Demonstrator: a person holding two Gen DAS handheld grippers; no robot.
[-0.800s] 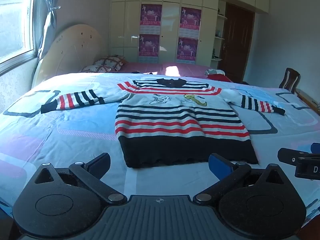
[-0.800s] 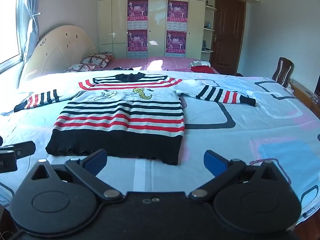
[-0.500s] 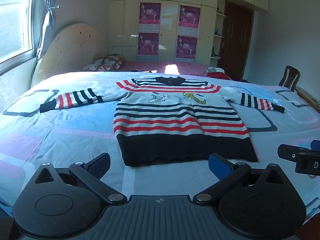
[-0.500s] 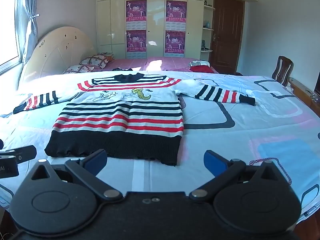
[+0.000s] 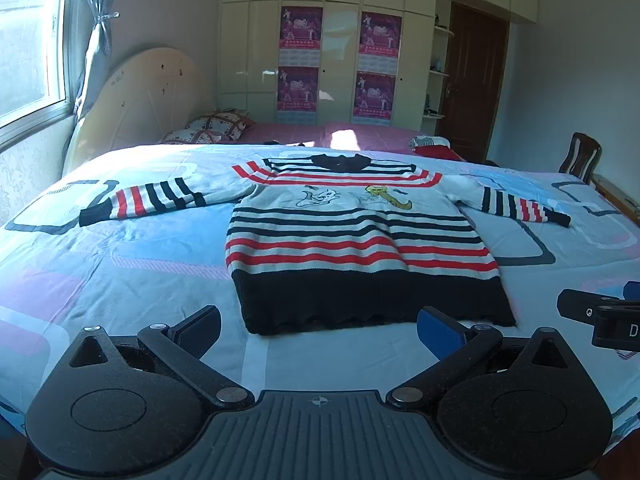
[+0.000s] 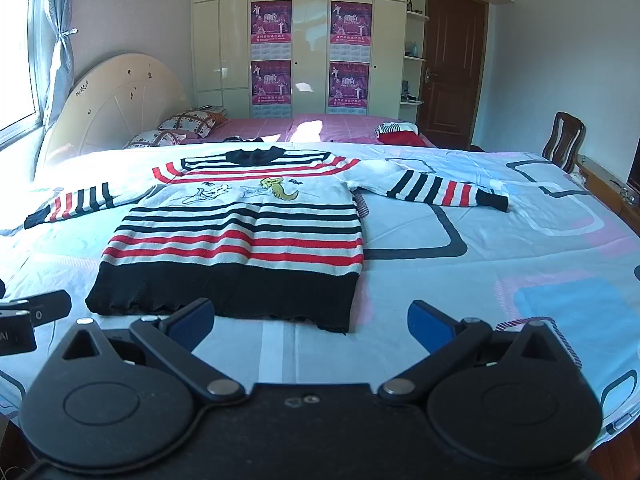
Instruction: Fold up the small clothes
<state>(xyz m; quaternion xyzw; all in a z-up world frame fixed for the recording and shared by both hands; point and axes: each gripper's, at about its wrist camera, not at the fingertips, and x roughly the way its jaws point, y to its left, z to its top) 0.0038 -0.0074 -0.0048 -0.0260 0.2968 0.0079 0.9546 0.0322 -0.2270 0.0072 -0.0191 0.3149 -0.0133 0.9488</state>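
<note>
A small knitted sweater lies flat, front up, on the bed, striped white, black and red with a black hem and cartoon figures on the chest. Both sleeves are spread out sideways: left sleeve, right sleeve. My left gripper hovers open just before the black hem, nothing between its blue pads. My right gripper is open too, near the hem's right corner, empty. Each gripper's tip shows at the edge of the other's view.
The bed sheet is pale blue with pink and grey rectangles. A second bed with pink cover, pillows and folded red clothes stands behind. A wooden chair is at the right, a headboard at the left.
Both views have shifted only slightly; the sweater sits a touch higher in the frames. Nothing was grasped and the sweater lies as before.
</note>
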